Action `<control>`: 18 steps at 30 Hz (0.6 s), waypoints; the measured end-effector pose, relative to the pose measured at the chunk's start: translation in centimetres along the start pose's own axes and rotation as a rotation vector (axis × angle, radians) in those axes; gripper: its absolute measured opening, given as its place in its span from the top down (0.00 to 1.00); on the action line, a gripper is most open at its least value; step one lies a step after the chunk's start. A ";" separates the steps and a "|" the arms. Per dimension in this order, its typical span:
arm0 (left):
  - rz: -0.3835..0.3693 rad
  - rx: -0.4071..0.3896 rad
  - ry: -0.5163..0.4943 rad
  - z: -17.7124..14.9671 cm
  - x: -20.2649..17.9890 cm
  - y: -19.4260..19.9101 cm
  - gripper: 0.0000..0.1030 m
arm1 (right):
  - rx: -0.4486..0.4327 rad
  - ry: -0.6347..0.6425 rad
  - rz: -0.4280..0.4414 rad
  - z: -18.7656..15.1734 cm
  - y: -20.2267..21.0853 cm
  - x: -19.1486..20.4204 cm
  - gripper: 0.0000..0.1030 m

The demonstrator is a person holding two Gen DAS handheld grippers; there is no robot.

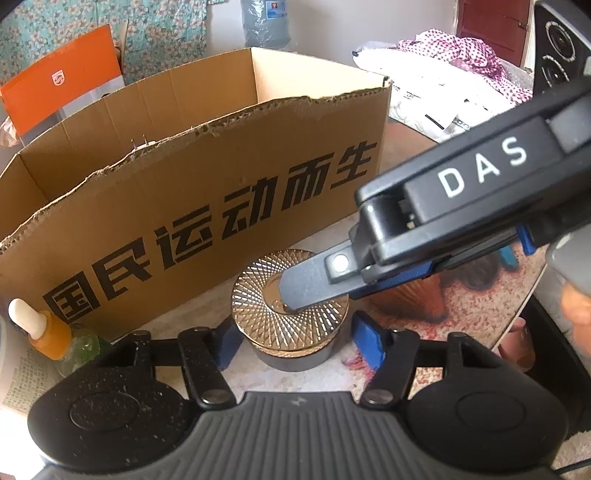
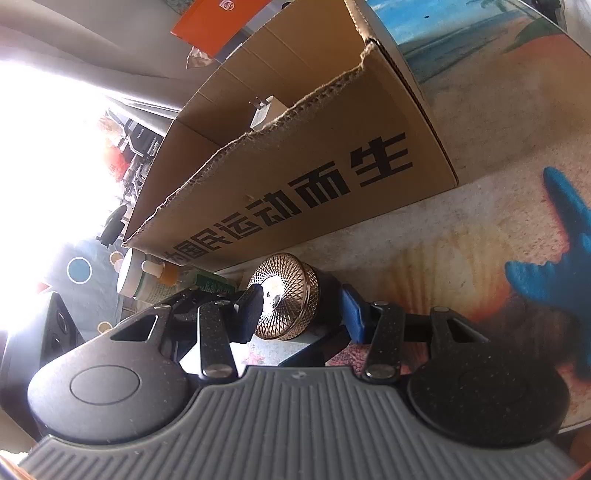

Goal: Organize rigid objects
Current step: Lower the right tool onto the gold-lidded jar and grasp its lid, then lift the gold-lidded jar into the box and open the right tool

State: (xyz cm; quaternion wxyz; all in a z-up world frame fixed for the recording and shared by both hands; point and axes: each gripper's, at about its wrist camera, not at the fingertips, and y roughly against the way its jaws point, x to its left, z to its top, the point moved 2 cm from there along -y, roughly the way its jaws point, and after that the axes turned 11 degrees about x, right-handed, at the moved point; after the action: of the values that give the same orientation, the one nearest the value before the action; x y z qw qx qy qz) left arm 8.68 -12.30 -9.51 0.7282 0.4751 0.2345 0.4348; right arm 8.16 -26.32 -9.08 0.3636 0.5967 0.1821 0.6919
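Observation:
A round dark jar with a gold patterned lid stands on the table in front of the cardboard box. My left gripper is open, its blue pads either side of the jar's base, not pressing it. My right gripper comes in from the right in the left wrist view; one finger lies across the lid top. In the right wrist view the right gripper straddles the jar, one pad over the lid face and one behind the base, with gaps showing. The open box holds a white charger.
An orange dropper bottle and a green item stand left of the jar by the box. An orange-white package and a water bottle stand behind the box. Cloth and plastic bags lie at the right.

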 end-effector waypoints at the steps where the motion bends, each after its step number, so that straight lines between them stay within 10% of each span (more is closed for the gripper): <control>1: -0.001 0.002 0.006 0.1 0.1 0.0 0.39 | 0.001 -0.002 0.000 0.0 -0.1 0.0 0.56; 18: -0.015 0.012 0.058 0.5 0.6 0.1 0.44 | 0.007 0.006 -0.005 0.3 -0.9 0.6 0.56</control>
State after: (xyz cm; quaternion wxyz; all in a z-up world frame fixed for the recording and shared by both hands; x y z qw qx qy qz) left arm 9.36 -12.00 -9.20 0.7213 0.4648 0.2618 0.4417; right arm 8.66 -25.36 -9.20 0.3627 0.5954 0.1872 0.6921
